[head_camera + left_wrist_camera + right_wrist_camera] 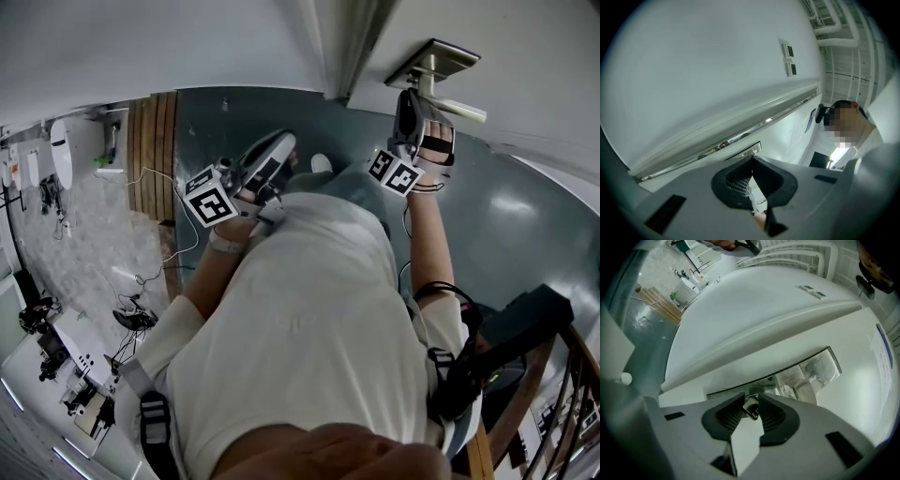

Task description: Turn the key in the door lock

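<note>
Facing white door [187, 47], metal lock plate [433, 58] at top right of head view. Right gripper [751, 399] up at plate, jaws clamped on key [752, 411], right against plate. Left gripper [752, 161] near torso, jaws closed, empty.

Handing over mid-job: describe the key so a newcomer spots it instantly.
Find the white door, then its glossy metal lock plate. The key is the small silvery piece on that plate, the only thing pinched between the right gripper's black ribbed pads.
</note>
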The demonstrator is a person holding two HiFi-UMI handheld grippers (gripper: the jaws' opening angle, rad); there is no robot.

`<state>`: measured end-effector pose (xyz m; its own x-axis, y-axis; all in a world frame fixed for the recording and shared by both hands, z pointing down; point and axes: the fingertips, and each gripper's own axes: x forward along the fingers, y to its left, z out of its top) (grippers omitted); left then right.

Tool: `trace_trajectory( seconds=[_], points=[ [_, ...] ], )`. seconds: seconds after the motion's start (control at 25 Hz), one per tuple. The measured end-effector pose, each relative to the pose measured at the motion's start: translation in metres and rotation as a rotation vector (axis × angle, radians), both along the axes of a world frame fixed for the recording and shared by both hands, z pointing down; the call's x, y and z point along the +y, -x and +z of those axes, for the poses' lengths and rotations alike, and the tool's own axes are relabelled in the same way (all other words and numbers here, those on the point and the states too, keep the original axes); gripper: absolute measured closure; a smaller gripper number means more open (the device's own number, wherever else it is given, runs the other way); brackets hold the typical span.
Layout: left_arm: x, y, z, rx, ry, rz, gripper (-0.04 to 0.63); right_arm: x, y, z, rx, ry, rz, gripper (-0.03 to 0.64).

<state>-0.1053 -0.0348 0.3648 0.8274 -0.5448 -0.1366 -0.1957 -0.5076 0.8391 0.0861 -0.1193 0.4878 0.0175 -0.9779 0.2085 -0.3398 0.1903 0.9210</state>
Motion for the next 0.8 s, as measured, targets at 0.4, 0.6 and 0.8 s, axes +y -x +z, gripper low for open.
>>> trace_trajectory(
  seconds=[0.4, 0.6, 0.8],
  points=[
    [-0.0006, 0.0008, -0.0005, -0.001, -0.002, -0.001, 0.586, 0.0015, -0.0038, 0.0020, 0.065, -0.015, 0.027, 0.518],
    [-0.0012, 0.0009, 0.0001, -0.001, -0.002, -0.002, 0.586, -0.0005, -0.0047, 0.0024, 0.033, -0.008, 0.017, 0.518],
    [0.0004, 0.0004, 0.0020, -0.003, -0.002, -0.004, 0.587, -0.0025, -0.0050, 0.0014, -0.128, 0.023, 0.041, 0.517]
  ],
)
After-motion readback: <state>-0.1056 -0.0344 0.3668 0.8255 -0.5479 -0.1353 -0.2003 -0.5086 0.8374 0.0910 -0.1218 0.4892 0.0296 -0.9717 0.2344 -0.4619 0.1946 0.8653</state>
